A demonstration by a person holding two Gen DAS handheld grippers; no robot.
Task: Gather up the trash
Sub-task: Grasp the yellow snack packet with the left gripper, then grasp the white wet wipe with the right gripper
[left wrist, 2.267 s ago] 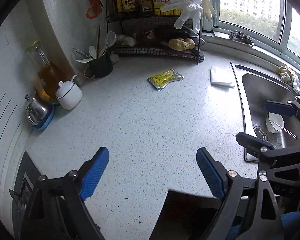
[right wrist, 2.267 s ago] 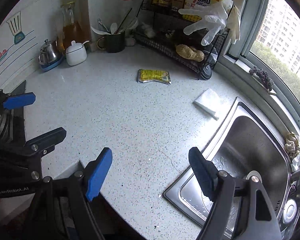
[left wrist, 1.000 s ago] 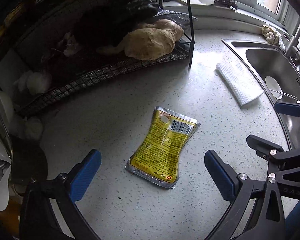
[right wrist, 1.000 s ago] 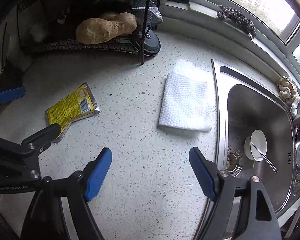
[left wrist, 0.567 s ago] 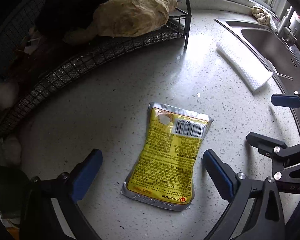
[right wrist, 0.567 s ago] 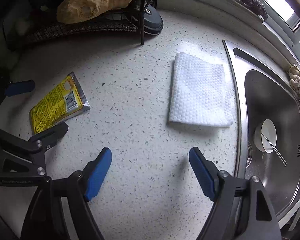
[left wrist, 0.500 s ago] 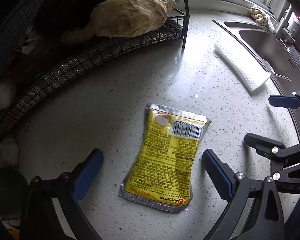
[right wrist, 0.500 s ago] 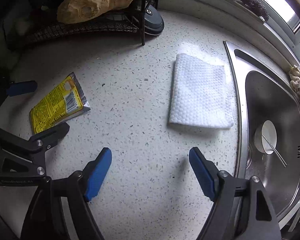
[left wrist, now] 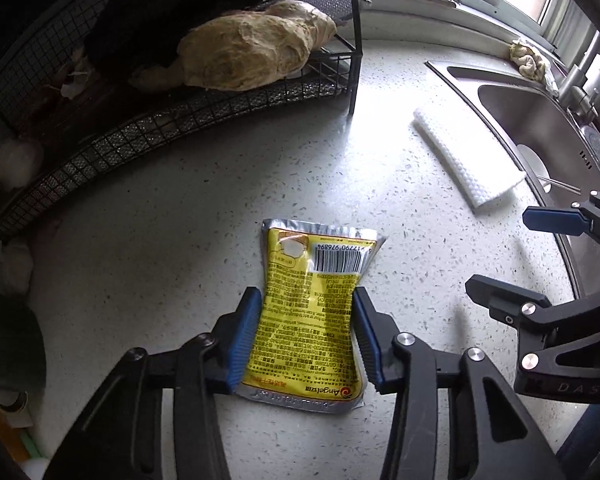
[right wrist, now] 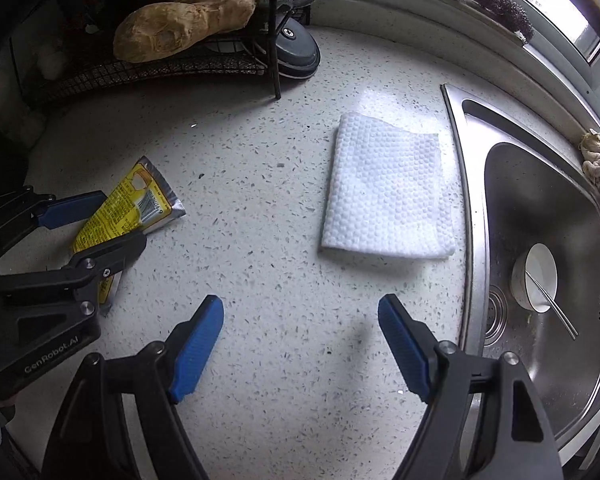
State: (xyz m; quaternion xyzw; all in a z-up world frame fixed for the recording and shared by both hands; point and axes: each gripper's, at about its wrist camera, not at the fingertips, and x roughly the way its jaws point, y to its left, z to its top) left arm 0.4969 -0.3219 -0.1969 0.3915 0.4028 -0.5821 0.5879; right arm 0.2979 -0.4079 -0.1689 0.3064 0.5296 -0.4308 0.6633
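A yellow and silver foil packet lies flat on the speckled countertop. My left gripper has its two blue fingers closed against the packet's two sides, down at the counter. The packet also shows in the right wrist view, between the left gripper's fingers. A folded white paper towel lies on the counter beside the sink; it also shows in the left wrist view. My right gripper is open and empty, above the counter just short of the towel.
A black wire rack with a brown lump stands behind the packet. A steel sink with a white bowl and chopsticks lies to the right. A dark round lid leans by the rack's leg.
My left gripper has come down over the packet and its fingers have closed in on the packet's sides. The right gripper has barely moved.
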